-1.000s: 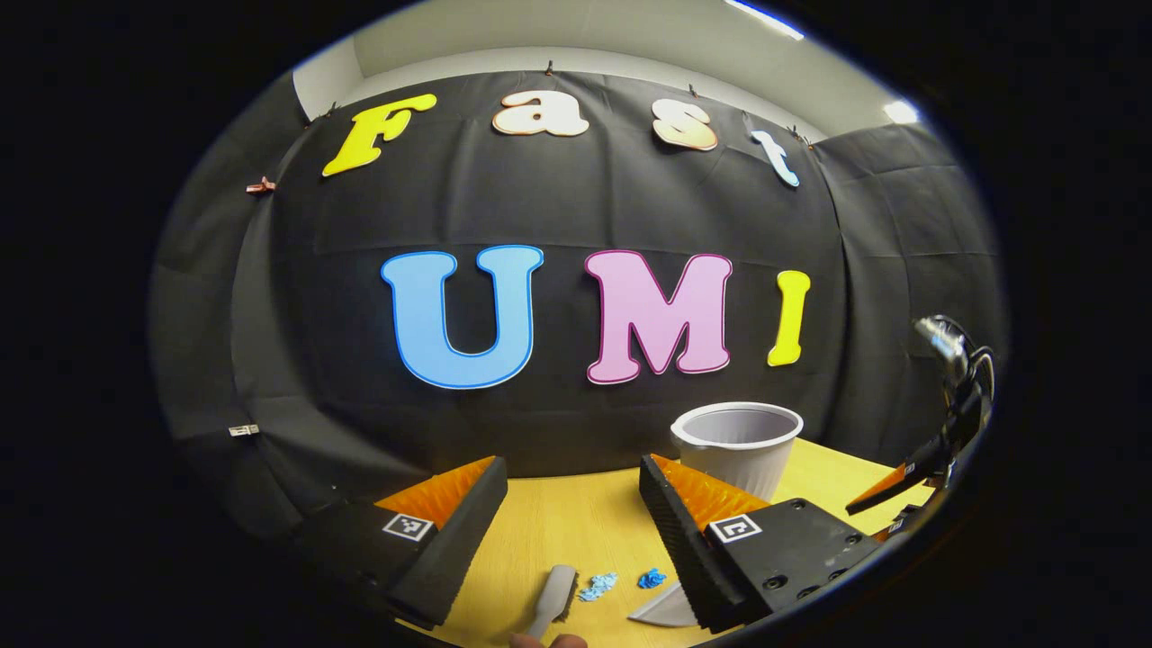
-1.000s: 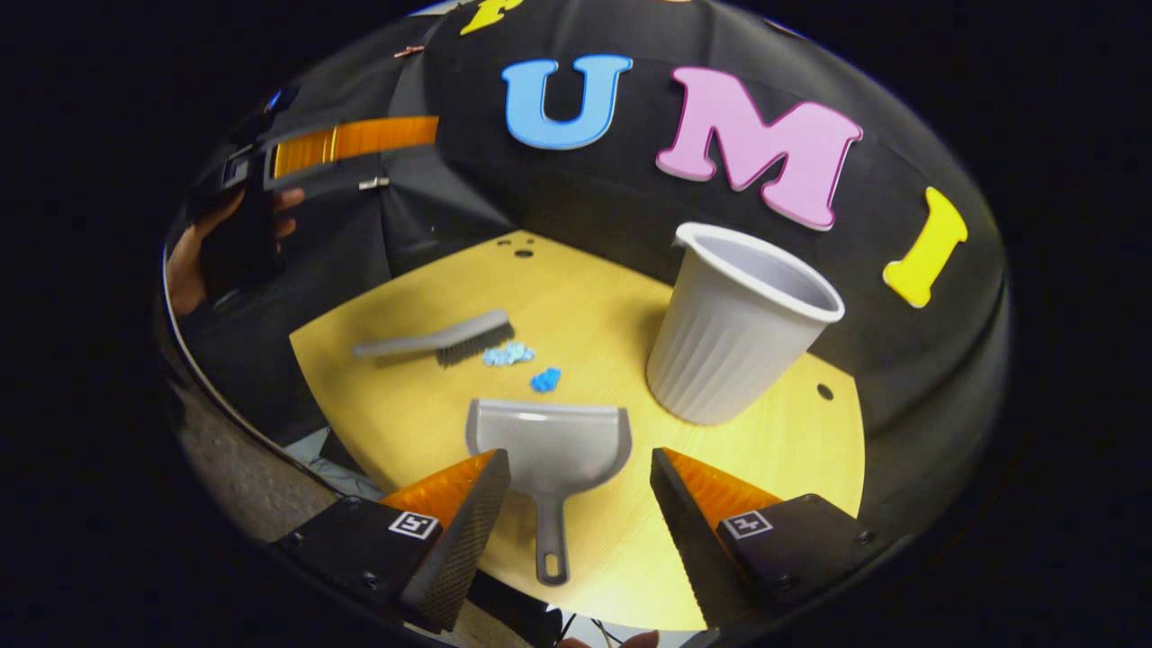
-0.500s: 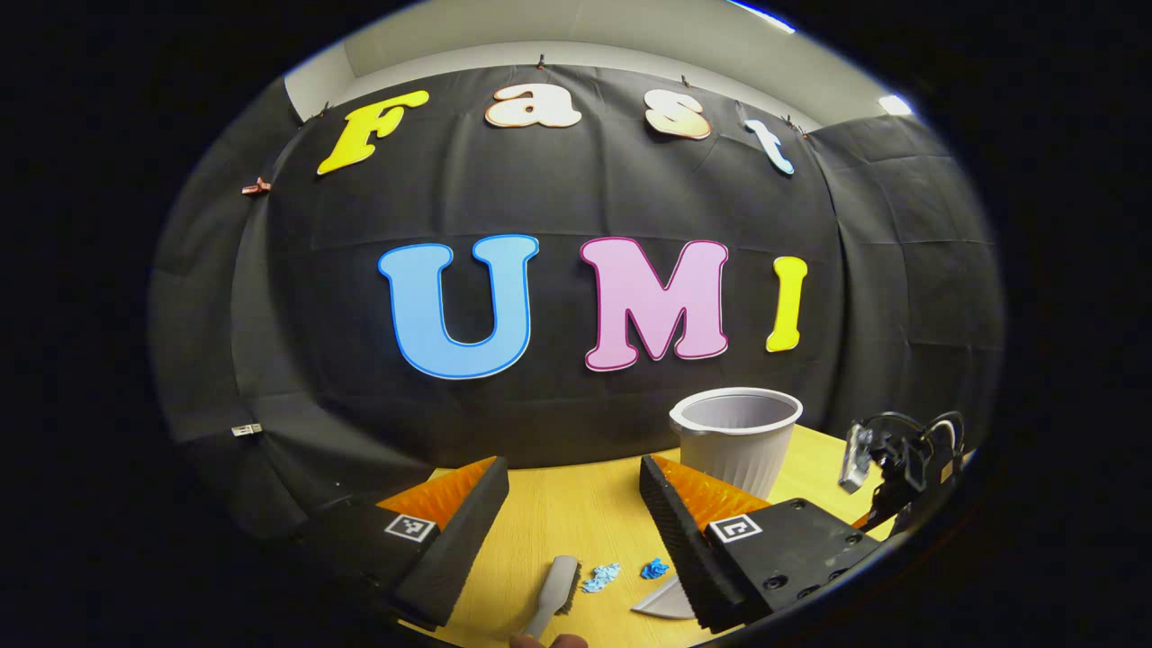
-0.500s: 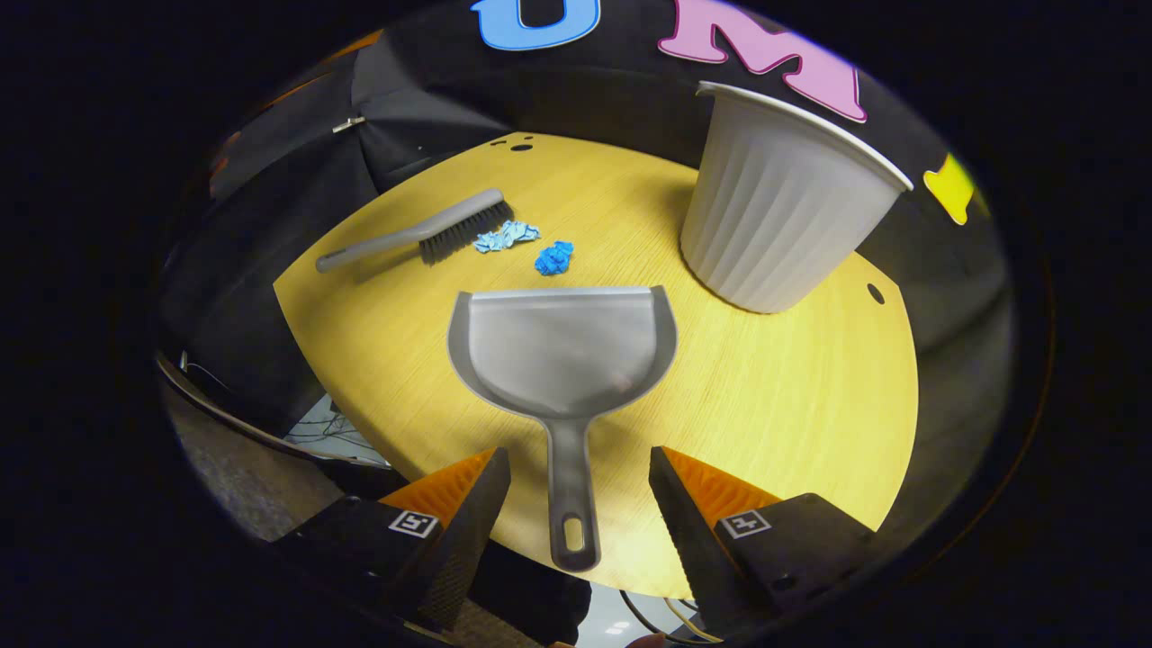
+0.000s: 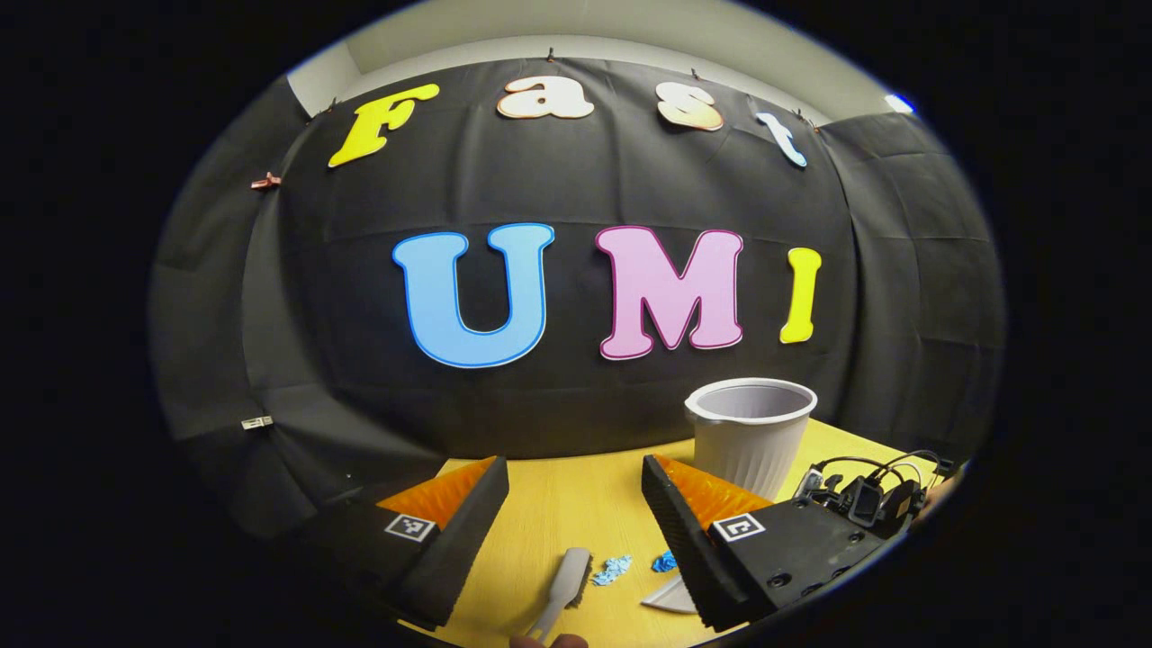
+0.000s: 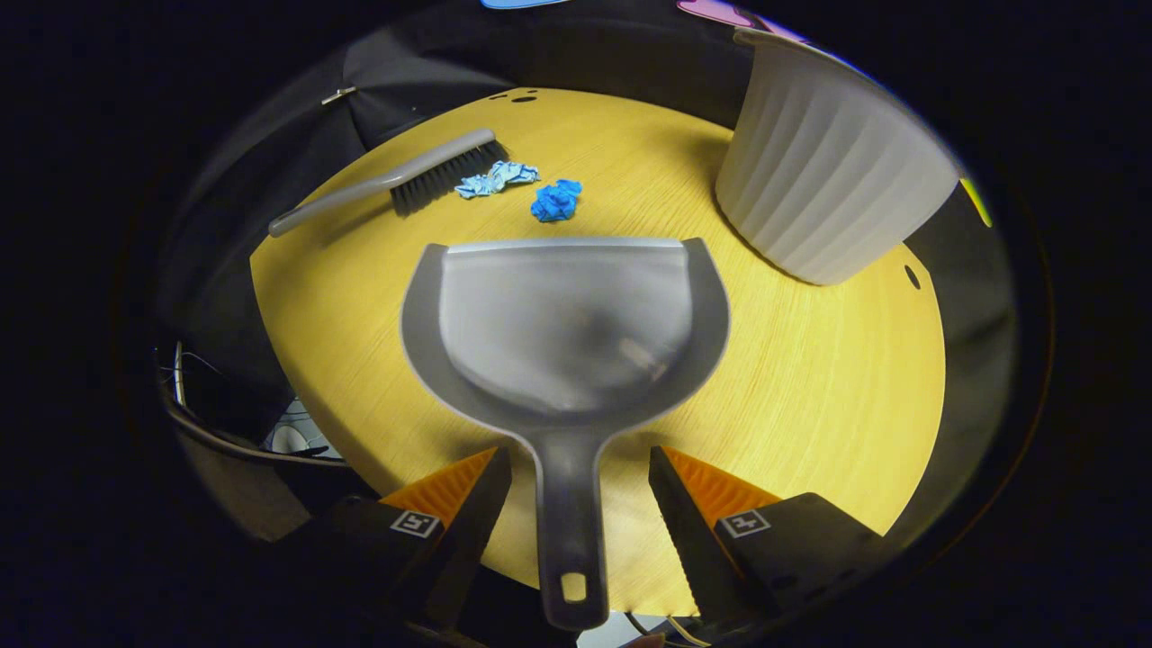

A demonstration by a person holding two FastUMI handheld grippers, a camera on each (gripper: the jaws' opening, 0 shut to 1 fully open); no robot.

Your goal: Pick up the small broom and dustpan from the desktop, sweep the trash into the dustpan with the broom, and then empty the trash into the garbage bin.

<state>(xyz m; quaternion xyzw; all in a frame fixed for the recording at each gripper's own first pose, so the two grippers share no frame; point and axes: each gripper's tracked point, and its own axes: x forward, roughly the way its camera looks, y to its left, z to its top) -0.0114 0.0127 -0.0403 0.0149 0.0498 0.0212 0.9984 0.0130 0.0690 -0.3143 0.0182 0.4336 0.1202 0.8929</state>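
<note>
Your right gripper [image 6: 576,504] is spread wide, its fingers on either side of the dustpan [image 6: 562,324] handle without touching it. That dustpan lies flat on the yellow surface [image 6: 810,396], mouth facing two blue scraps of trash [image 6: 555,200]. Beyond them lies the small broom [image 6: 396,180], bristles just beside the paler scrap. At the far right stands the white garbage bin [image 6: 832,193]. Your left gripper [image 5: 573,513] hangs spread above the surface, the broom showing between its fingers.
</note>
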